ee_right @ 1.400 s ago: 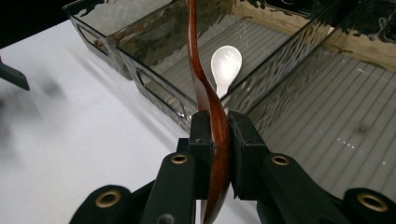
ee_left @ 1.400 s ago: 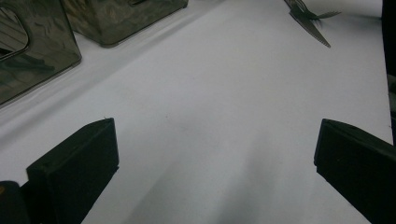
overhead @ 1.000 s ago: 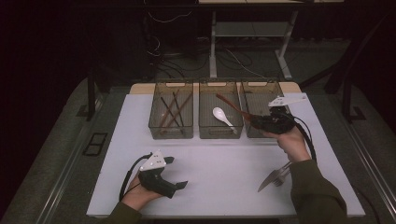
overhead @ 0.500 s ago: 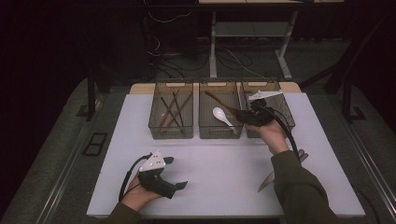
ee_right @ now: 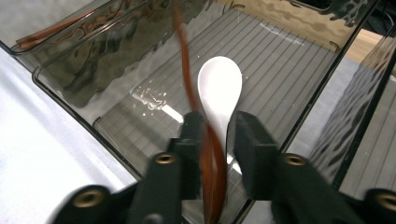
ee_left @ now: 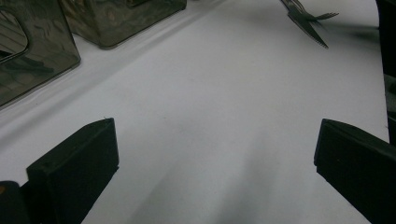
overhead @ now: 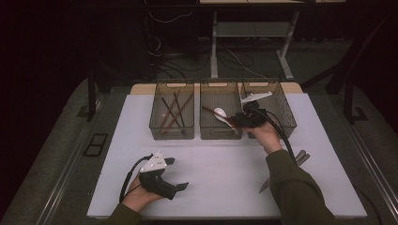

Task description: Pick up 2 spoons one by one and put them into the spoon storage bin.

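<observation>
Right gripper [ee_right: 217, 133] releasing brown spoon [ee_right: 187, 79] into middle bin [overhead: 220, 133].
Jaws just opened, spoon loose between them beside white spoon [ee_right: 219, 86] at 12 o'clock; left gripper [overhead: 176, 176] idle, released, on surface [overhead: 225, 168].

One camera above me, one riding each of my grippers.
High view looks forward and down; my right gripper [ee_right: 217, 135] view peers closely between its jaws into the middle bin [ee_right: 289, 51], shared with high view.

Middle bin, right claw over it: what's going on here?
A person is sorting cutlery into three smoked plastic bins. The right claw is over the middle bin, above a white spoon, with a brown wooden utensil between its jaws, which have just been opening, so it looks like a drop-off. The left claw rests open on the white table. A knife and fork lie near the right arm.
</observation>
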### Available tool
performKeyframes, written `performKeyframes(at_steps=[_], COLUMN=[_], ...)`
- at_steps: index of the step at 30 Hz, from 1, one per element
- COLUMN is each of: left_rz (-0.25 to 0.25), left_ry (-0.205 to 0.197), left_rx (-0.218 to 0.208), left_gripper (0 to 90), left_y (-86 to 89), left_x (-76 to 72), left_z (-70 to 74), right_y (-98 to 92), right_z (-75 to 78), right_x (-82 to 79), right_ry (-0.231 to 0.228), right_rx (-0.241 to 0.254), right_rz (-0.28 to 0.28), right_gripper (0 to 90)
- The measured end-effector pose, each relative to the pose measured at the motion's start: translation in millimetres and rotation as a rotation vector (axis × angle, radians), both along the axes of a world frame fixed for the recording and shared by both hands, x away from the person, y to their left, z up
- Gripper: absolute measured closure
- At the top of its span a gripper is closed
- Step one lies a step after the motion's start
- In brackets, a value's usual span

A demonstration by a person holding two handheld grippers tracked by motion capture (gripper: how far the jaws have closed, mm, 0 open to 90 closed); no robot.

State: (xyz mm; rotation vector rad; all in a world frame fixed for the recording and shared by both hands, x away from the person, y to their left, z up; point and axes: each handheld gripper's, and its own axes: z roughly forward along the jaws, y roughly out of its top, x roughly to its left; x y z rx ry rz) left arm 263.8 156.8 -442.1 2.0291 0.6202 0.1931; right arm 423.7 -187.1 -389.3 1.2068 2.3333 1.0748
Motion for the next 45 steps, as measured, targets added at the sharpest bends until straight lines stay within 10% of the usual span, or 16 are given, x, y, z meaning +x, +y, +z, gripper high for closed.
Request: performKeyframes(at_steps=[19, 45], left_rz=[0.001, 0.004], left_ry=[0.001, -0.001], left_rx=[0.003, -0.002], left_gripper=[0.0, 0.0], left_y=[-0.1, 0.8], left_x=[-0.1, -0.6], left_z=[-0.3, 1.0], right_y=[-23.2, -69.0], right_z=[14.0, 18.3], right_x=[-19.2, -76.9], right_ry=[-0.045, -0.054], right_rx=[0.151, 0.171], right_rz=[0.025, 0.116], right_gripper=[43.4, 37.4])
